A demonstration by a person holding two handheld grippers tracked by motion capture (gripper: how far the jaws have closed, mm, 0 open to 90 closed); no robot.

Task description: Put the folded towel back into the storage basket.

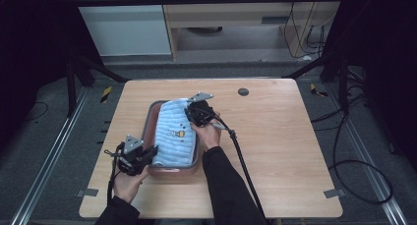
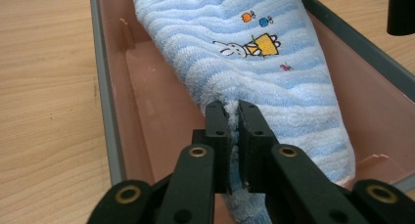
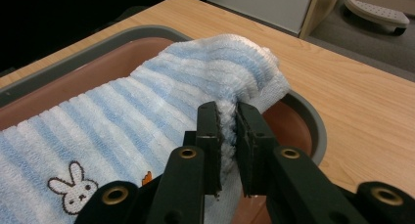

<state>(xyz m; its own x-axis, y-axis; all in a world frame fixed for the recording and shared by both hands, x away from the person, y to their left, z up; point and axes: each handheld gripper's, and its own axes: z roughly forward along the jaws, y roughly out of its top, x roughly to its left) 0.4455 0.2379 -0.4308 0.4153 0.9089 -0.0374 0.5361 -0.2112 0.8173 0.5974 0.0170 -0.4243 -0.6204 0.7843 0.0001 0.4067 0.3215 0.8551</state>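
Two grippers grip one towel (image 1: 173, 134). The left gripper (image 2: 233, 109), at lower centre of its own view, has its jaws nearly together, pinching a fold of the blue-striped cloth. The right gripper (image 3: 227, 109) likewise pinches the towel's opposite corner, jaws nearly together on a bunched ridge. In the high view the left gripper (image 1: 147, 154) sits at lower left of the tray (image 1: 147, 122) and the right gripper (image 1: 193, 114) at its upper right. The towel lies stretched along the pink tray at the table's (image 1: 275, 136) centre left. Judgement: placement into the tray appears mostly done; releasing both corners remains.
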